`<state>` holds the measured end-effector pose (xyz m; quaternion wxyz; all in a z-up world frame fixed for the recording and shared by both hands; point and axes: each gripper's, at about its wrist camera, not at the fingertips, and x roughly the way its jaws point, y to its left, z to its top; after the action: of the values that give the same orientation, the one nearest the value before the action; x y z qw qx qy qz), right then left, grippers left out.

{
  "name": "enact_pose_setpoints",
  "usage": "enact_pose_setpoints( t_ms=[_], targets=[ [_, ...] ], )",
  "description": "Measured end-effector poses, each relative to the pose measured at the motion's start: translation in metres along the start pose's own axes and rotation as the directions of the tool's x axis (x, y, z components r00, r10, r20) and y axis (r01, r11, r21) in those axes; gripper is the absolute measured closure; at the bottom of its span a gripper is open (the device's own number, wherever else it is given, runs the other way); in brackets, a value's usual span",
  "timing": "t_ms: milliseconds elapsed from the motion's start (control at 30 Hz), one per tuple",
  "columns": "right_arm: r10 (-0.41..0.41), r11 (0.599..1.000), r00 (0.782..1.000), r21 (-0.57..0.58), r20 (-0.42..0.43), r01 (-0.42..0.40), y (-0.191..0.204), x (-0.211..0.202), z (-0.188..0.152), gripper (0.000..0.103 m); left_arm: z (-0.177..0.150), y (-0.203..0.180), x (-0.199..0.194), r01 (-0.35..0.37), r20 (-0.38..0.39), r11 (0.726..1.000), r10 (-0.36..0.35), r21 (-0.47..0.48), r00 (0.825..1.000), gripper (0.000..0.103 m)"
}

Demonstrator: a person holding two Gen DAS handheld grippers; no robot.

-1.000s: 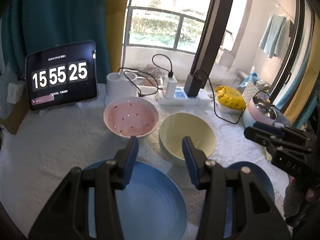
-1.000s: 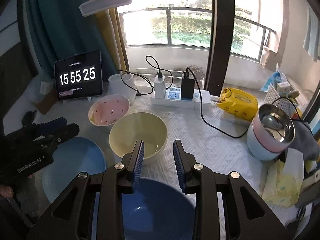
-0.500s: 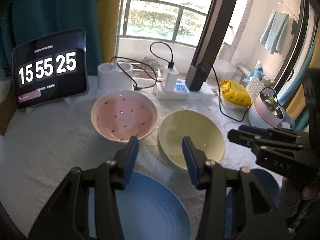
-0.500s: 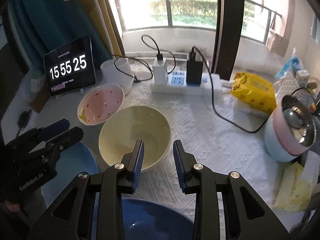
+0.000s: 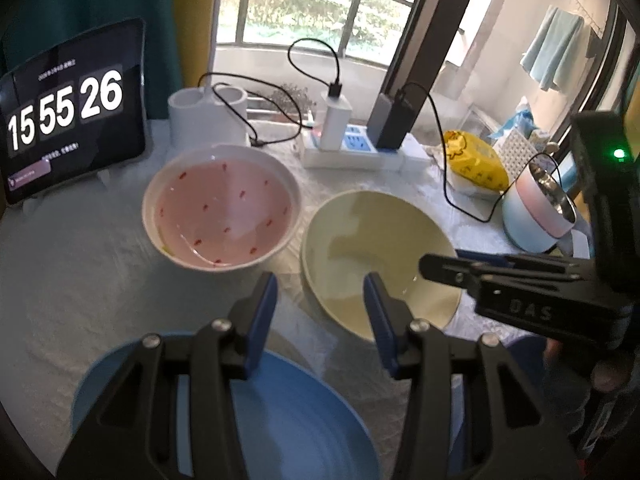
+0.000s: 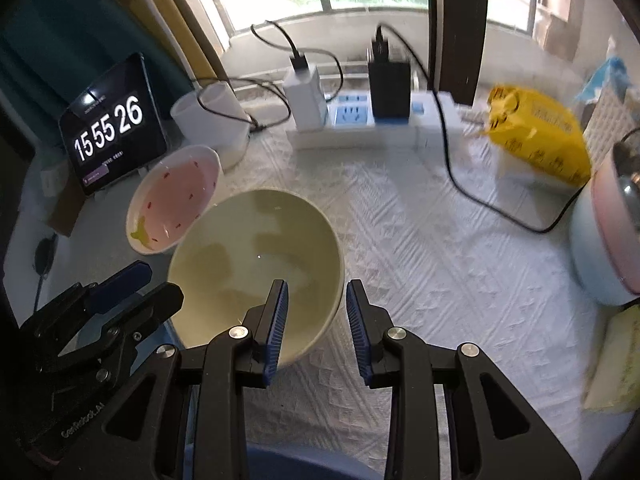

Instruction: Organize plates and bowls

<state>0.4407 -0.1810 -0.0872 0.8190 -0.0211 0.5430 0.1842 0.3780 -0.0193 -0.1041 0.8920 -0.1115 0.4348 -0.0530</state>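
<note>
Right gripper [image 6: 316, 316] lowered; straddles yellow bowl [image 6: 256, 264] rim.

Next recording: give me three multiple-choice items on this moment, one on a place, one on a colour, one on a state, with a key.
1. Where is the pink bowl relative to the yellow bowl in the left wrist view?
A. To its left
B. Stacked inside it
C. To its right

2. What colour is the plate under the left gripper?
A. Red
B. Blue
C. White

3. What is the right gripper doing?
A. Clamped on the pink bowl
B. Holding a cable
C. Open, straddling the yellow bowl's rim

Key: 1 A, the pink bowl sits left of it, apart. 2 B, its surface is blue. 3 C, one finger is inside the bowl, one outside, with gaps.
</note>
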Motion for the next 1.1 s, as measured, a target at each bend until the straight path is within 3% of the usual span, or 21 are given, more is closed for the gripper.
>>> enact_pose_setpoints(
  t_ms=[367, 633, 1100],
  targets=[
    [0.009, 1.0, 0.996, 0.024, -0.083, -0.007, 0.0, 0.027, 0.002, 0.071, -0.003, -0.002, 0.017, 0.048, -0.069, 0.999, -0.048, -0.006, 0.996, 0.065],
    [-0.013, 1.0, 0.998, 0.015, -0.062, 0.014, 0.001, 0.032, -0.003, 0.08, -0.001, 0.001, 0.022, 0.033, -0.071, 0.999, -0.033, 0.001, 0.997, 0.071],
    [-0.01, 0.999, 1.0, 0.043, -0.012, 0.01, -0.006, 0.018, -0.012, 0.086, -0.005, -0.004, 0.016, 0.023, -0.034, 1.0, -0.023, 0.021, 0.999, 0.081]
  ],
)
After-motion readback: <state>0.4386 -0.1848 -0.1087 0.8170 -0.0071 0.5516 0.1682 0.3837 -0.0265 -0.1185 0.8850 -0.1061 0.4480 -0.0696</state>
